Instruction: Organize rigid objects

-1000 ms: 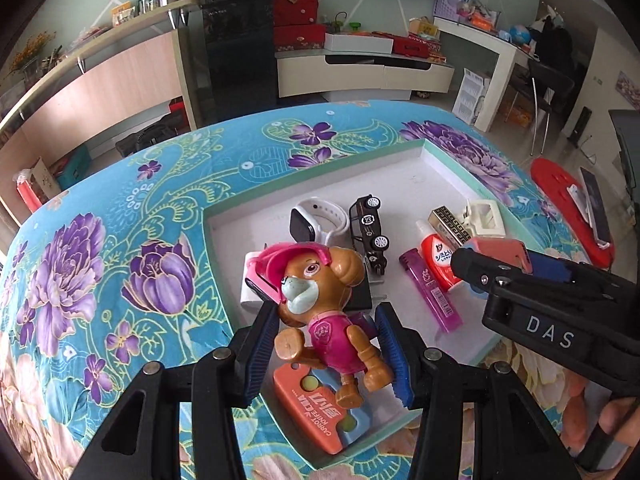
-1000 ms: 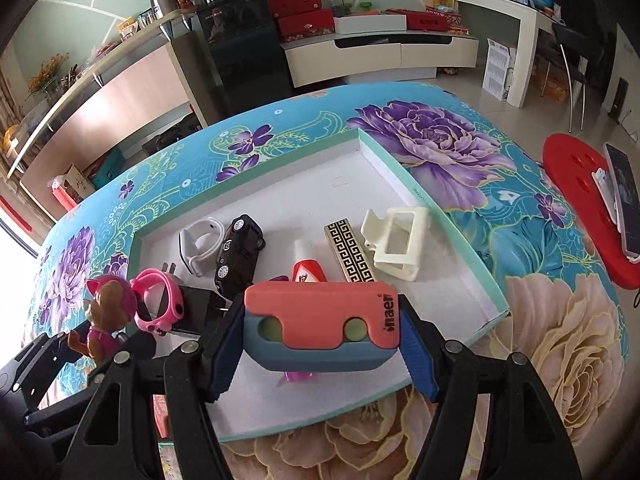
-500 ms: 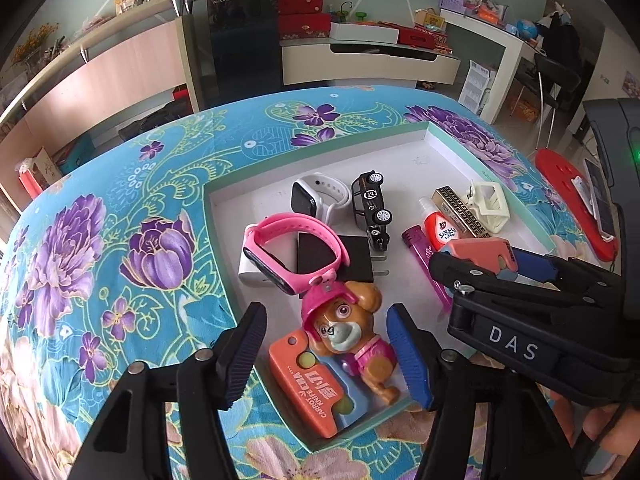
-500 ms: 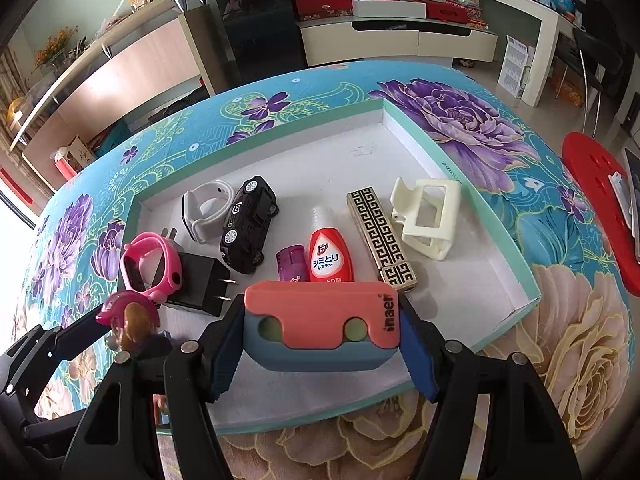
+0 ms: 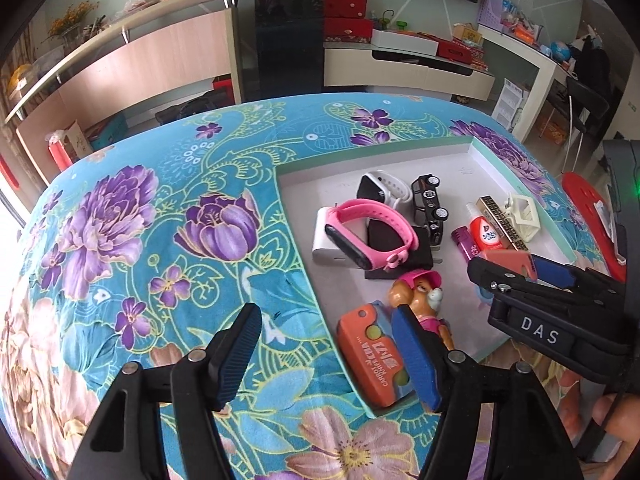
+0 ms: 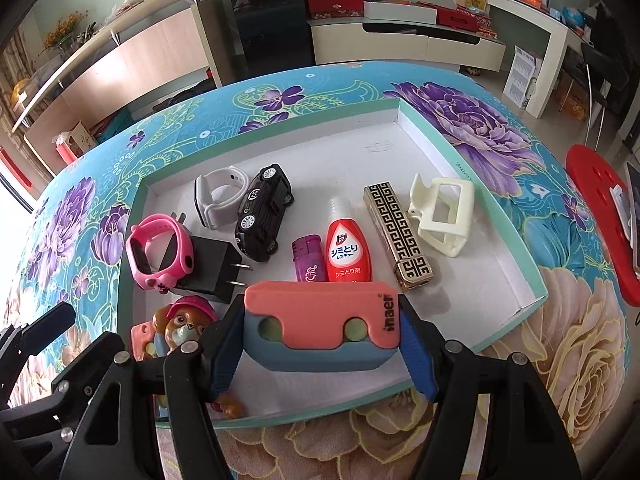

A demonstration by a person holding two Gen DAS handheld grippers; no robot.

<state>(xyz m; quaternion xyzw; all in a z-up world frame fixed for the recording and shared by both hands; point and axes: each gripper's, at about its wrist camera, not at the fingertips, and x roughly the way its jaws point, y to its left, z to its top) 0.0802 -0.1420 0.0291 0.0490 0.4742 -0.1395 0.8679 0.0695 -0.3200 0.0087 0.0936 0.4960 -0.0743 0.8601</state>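
Note:
A shallow white tray with a mint rim (image 6: 532, 276) lies on the flowered table. My right gripper (image 6: 320, 344) is shut on a pink and blue-grey case (image 6: 320, 328) just above the tray's front part; it also shows in the left wrist view (image 5: 508, 262). My left gripper (image 5: 328, 354) is open and empty over the tray's left front corner. A brown puppy figure with a pink cap (image 5: 420, 296) lies in the tray beside an orange case (image 5: 372, 356), by my left gripper's right finger (image 5: 414, 356).
In the tray lie a pink watch (image 6: 160, 252), a black plug (image 6: 212, 268), a white watch (image 6: 218, 196), a black toy car (image 6: 264, 212), a purple lighter (image 6: 308, 264), a red bottle (image 6: 346, 248), a patterned gold box (image 6: 398, 236) and a cream clip (image 6: 444, 216).
My left gripper lowered the puppy figure into the tray, opened, let it go and drew back to the left. My right gripper kept hold of the pink case.

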